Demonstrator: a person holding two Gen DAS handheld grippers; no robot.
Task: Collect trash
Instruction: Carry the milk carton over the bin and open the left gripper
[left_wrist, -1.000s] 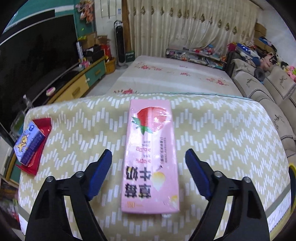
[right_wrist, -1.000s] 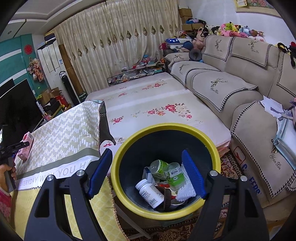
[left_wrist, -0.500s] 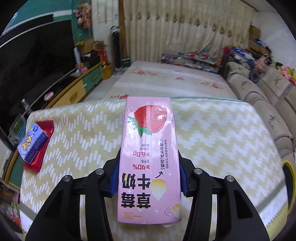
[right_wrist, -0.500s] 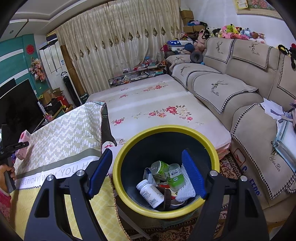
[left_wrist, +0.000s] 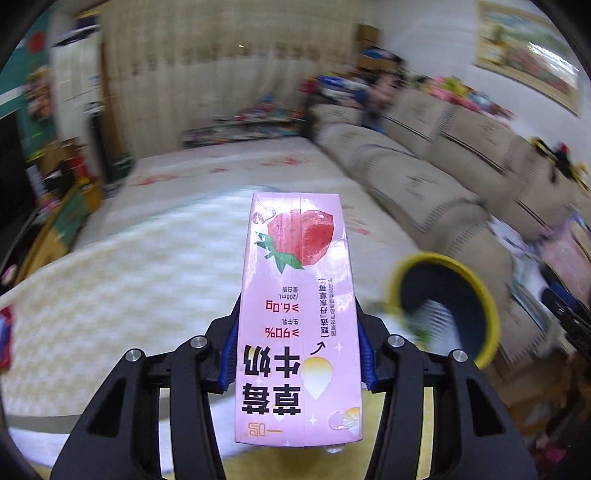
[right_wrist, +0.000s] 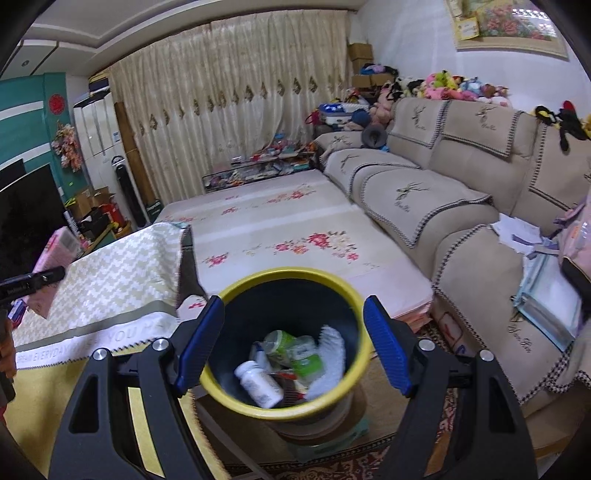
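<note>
A pink strawberry-milk carton (left_wrist: 295, 314) is held lengthwise in my left gripper (left_wrist: 297, 350), which is shut on it, both blue pads pressing its sides, above the table. The left wrist view is motion-blurred. The dark bin with a yellow rim (left_wrist: 484, 295) lies to the carton's right. In the right wrist view the same bin (right_wrist: 291, 273) sits just beyond my right gripper (right_wrist: 293, 302), which is open with nothing held. Inside the bin lie a white pill bottle (right_wrist: 258, 384), green-labelled bottles (right_wrist: 291, 347) and white paper (right_wrist: 328, 354). The carton (right_wrist: 55, 247) also shows at the far left.
A table under a chevron-pattern cloth (right_wrist: 110, 273) stands left of the bin. Behind the bin is a low floral-covered surface (right_wrist: 288, 229), with a beige sofa (right_wrist: 461, 221) on the right carrying papers (right_wrist: 517, 232). A dark television (right_wrist: 26, 206) is at the far left.
My left gripper closed on the carton, lifted it off the table and swung right, bringing the bin into its view. The right gripper shifted slightly over the bin and stayed open.
</note>
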